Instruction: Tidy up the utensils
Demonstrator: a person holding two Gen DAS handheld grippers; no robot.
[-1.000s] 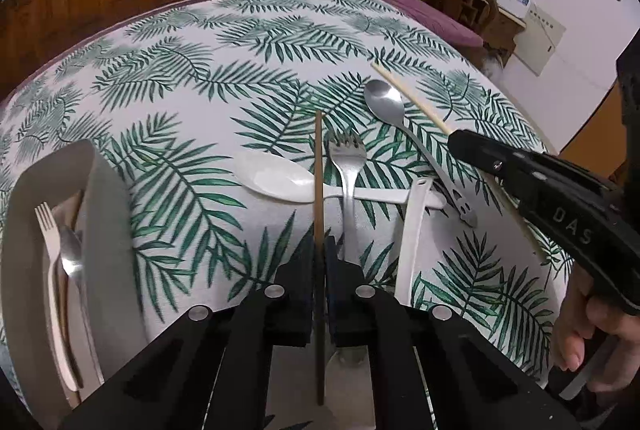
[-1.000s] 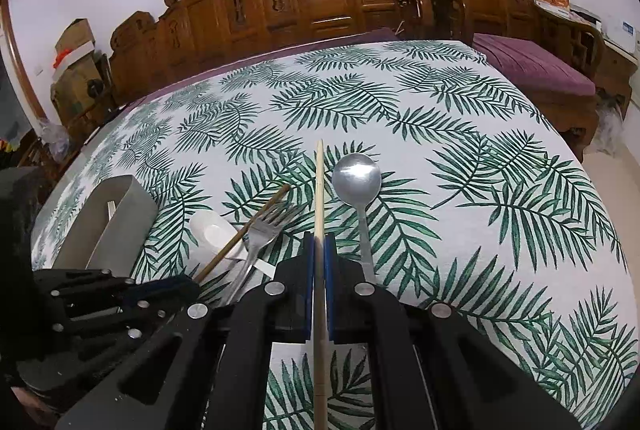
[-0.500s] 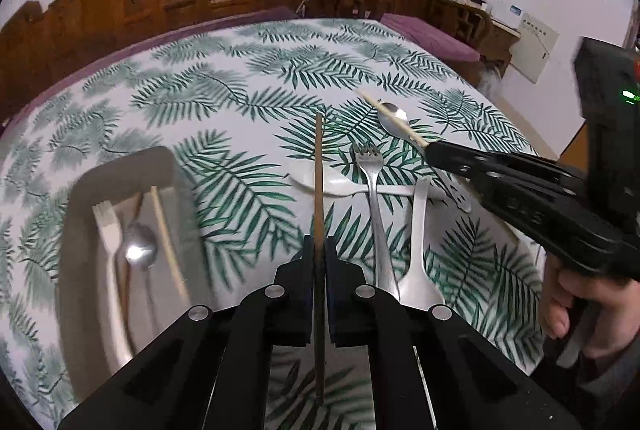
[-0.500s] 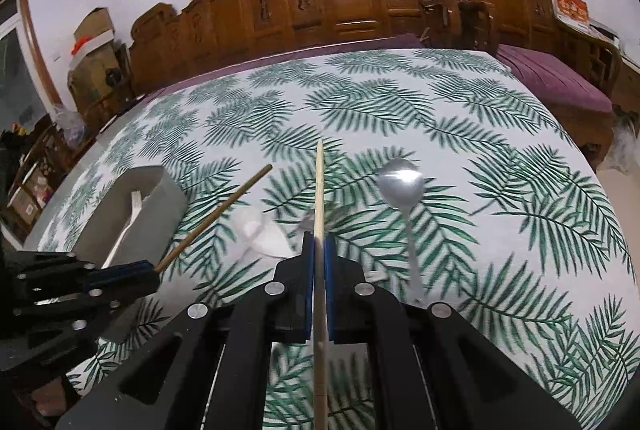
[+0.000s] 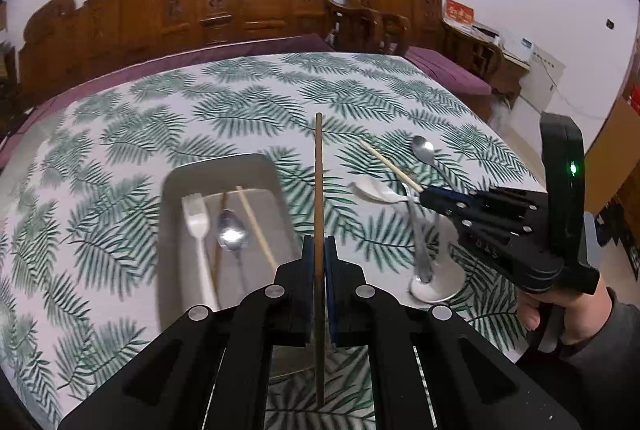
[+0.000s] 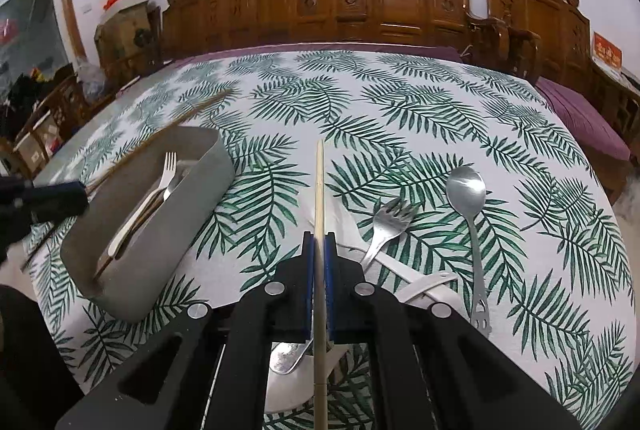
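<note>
Left wrist view: the left gripper (image 5: 319, 256) is clamped on a dark brown chopstick (image 5: 318, 190), held above the table beside the near right corner of the grey tray (image 5: 218, 166). Inside the tray lie a white plastic fork (image 5: 197, 226), a metal spoon (image 5: 231, 236), a pale chopstick (image 5: 256, 222) and what appears to be a dark chopstick under the spoon; these count as the finished part of the sorting. To the right of the tray, the right gripper (image 5: 424, 195) pinches a light wooden chopstick (image 5: 390, 166), which points away from the tray.

Right wrist view: the same light chopstick (image 6: 319, 230) runs between the closed jaws of the right gripper (image 6: 319, 270), its tip aimed over the palm-leaf tablecloth (image 6: 400, 118) just right of the tray (image 6: 188, 214). Left on the cloth, all to the right of the tray, are a metal fork (image 6: 390, 226), a long metal spoon (image 6: 468, 198), a white utensil (image 6: 420, 282) crossing under the fork, and part of another metal piece (image 6: 286, 356) under the gripper, too hidden to name.

Judgement: the task is roughly half done. Four pieces sit in the tray, two chopsticks are in hand and not yet deposited, and at least four pieces remain to be collected. Both held chopsticks must next be brought over the tray opening and let go.
</note>
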